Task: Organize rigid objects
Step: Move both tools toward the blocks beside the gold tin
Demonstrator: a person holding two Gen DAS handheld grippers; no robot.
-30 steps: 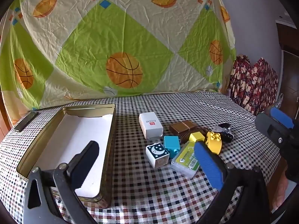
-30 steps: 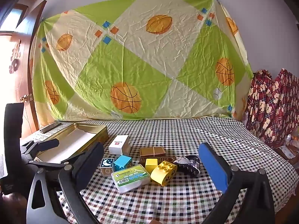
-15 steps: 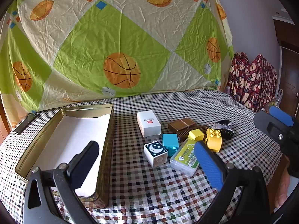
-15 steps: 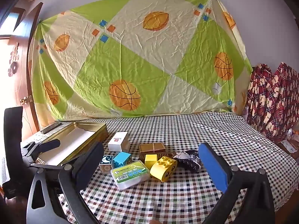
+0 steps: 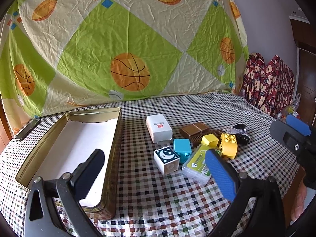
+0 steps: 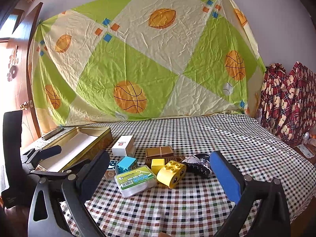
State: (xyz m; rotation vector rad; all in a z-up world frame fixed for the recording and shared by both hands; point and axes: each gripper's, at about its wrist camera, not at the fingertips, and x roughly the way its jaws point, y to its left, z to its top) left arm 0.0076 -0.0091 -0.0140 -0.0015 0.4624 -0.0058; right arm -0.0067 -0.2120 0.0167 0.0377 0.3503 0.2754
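Blocks and small boxes lie in a tight cluster on the checked cloth [image 5: 158, 197], right of the tin [image 5: 112, 158]. The tin is a long open gold box, its long axis running near to far, with a white lining showing inside.

In the cluster, the white box [image 5: 159, 130] lies farthest left, long axis pointing near to far and slightly tilted. Just in front of it sit the moon cube [image 5: 166, 160] and the blue block [image 5: 182, 147], touching or nearly so. The floss case [image 5: 195, 166] lies flat at the near side, long axis slanting from near right to far left. Behind it stand the yellow cube [image 5: 209, 140] and the yellow brick [image 5: 229, 143], studs up; from the right wrist view the brick's painted eyes face the near side. The brown bar [image 5: 194, 128] lies flat at the far side, long axis left to right. A black object [image 5: 242, 136] sits at the far right of the group.

The left gripper [image 5: 154, 169] hangs above the near edge with its jaws spread wide, holding nothing, one finger over the tin. The right gripper [image 6: 160, 171] is likewise wide open and empty, near the floss case and brick but touching neither.
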